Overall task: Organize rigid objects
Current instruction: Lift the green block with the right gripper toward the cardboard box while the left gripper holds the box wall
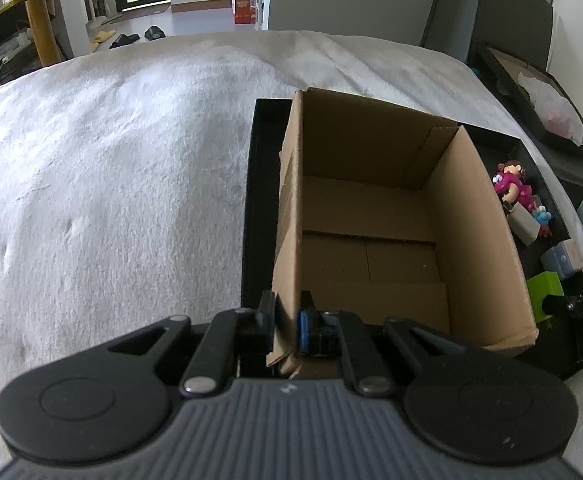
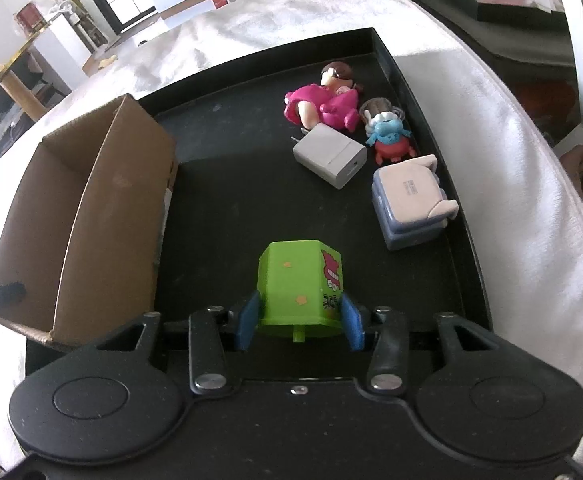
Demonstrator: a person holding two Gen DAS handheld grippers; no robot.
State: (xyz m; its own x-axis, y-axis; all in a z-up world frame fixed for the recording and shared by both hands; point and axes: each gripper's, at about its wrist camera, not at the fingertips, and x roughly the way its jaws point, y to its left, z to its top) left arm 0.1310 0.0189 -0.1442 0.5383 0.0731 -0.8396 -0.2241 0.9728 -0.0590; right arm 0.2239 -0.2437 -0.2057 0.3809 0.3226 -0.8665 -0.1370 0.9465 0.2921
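An open, empty cardboard box [image 1: 371,216] stands on a black tray [image 1: 257,184]; it also shows in the right wrist view [image 2: 103,208]. My left gripper [image 1: 287,322] is shut on the box's near left wall. My right gripper [image 2: 298,322] is shut on a green toy block [image 2: 301,284] with stickers, just above the tray [image 2: 219,208]; the block also shows in the left wrist view [image 1: 547,292]. On the tray's right side lie a pink figurine [image 2: 323,100], a white charger [image 2: 329,156], a small blue and red toy [image 2: 389,138] and a blue-grey block [image 2: 409,204].
The tray sits on a white fluffy blanket [image 1: 111,184] over a bed. A second dark tray with tissue [image 1: 547,104] lies to the far right. A room with a gold-edged table [image 1: 31,12] and slippers lies beyond the bed.
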